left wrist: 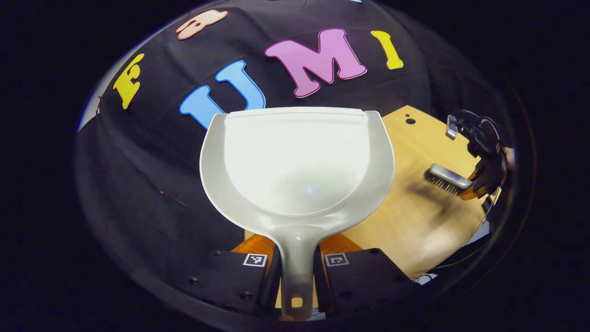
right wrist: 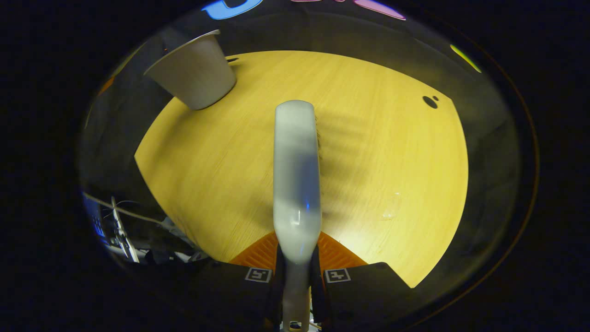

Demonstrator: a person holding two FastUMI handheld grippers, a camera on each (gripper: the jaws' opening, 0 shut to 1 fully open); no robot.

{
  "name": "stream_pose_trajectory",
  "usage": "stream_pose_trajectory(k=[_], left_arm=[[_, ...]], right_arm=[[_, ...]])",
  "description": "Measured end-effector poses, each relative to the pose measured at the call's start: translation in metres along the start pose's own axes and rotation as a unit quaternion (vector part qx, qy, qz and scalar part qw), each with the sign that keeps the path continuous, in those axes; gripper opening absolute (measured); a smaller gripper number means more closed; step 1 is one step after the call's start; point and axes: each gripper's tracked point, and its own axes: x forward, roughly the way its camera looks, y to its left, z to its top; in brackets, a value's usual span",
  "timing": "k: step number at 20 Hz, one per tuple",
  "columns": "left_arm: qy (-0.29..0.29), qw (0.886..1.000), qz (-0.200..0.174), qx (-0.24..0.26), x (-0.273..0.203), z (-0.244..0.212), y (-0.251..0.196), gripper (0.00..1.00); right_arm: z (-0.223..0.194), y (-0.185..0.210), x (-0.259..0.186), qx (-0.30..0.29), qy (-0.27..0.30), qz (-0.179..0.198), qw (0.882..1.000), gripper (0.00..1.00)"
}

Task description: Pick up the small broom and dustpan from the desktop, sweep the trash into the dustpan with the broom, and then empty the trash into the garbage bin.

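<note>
Your left gripper (left wrist: 297, 269) clamps the dustpan (left wrist: 297, 170) by its handle, pan raised past the desktop's (left wrist: 415, 216) left edge. Your right gripper (right wrist: 297, 272) clamps the broom (right wrist: 297, 180), above bare mid-desktop, edges well apart.

The dustpan (left wrist: 297, 170) is pale grey plastic, broad and rounded, with a straight front lip and a narrow handle ending in a hanging hole. It is held up off the tabletop (left wrist: 415, 216), past its left edge, its scoop empty and facing the left gripper view. The small broom (right wrist: 297, 180) has a matching grey back and dark bristles (left wrist: 443, 184) pointing down; it hangs over the middle of the tabletop, casting a shadow there
</note>
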Motion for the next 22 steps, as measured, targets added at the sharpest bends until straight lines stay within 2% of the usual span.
stream_pose_trajectory(k=[2, 3, 5, 7, 8, 9, 11, 12, 13, 15, 19, 20, 22], left_arm=[[0.002, 0.999, -0.037, -0.017, 0.003, -0.014, -0.050, 0.29], [0.007, 0.998, -0.056, -0.031, 0.009, -0.022, -0.072, 0.29], [0.030, 0.992, -0.099, -0.072, 0.022, -0.047, -0.116, 0.29], [0.056, 0.988, -0.107, -0.097, 0.048, -0.069, -0.151, 0.29], [0.072, 0.987, -0.105, -0.099, 0.063, -0.082, -0.167, 0.30], [0.089, 0.984, -0.111, -0.105, 0.077, -0.093, -0.184, 0.29], [0.145, 0.972, -0.135, -0.124, 0.100, -0.121, -0.214, 0.29], [0.172, 0.965, -0.144, -0.133, 0.109, -0.130, -0.223, 0.29], [0.189, 0.961, -0.149, -0.137, 0.118, -0.137, -0.229, 0.30], [0.213, 0.953, -0.152, -0.151, 0.129, -0.141, -0.232, 0.29], [0.259, 0.929, -0.163, -0.210, 0.131, -0.136, -0.234, 0.30], [0.274, 0.924, -0.163, -0.210, 0.126, -0.137, -0.234, 0.30], [0.298, 0.918, -0.160, -0.207, 0.124, -0.137, -0.232, 0.30]], right_arm=[[-0.007, 0.004, 0.007, 0.055, 0.004, 0.004, 0.998, 0.24], [-0.010, 0.003, 0.008, 0.078, 0.008, 0.006, 0.997, 0.28], [-0.013, 0.001, 0.009, 0.094, 0.020, -0.005, 0.995, 0.28], [-0.017, 0.002, 0.014, 0.088, 0.029, -0.019, 0.996, 0.28], [-0.018, 0.002, 0.018, 0.089, 0.032, -0.021, 0.995, 0.24], [-0.020, 0.002, 0.025, 0.100, 0.038, -0.020, 0.994, 0.27], [-0.023, 0.003, 0.034, 0.135, 0.049, -0.016, 0.990, 0.28], [-0.021, 0.005, 0.039, 0.141, 0.053, -0.014, 0.989, 0.24], [-0.018, 0.006, 0.043, 0.138, 0.058, -0.014, 0.989, 0.28], [-0.016, 0.013, 0.049, 0.125, 0.063, -0.014, 0.990, 0.28], [-0.008, 0.024, 0.063, 0.122, 0.076, -0.006, 0.990, 0.28], [-0.005, 0.027, 0.067, 0.123, 0.078, -0.006, 0.989, 0.31], [0.000, 0.034, 0.072, 0.120, 0.079, -0.001, 0.990, 0.28]])
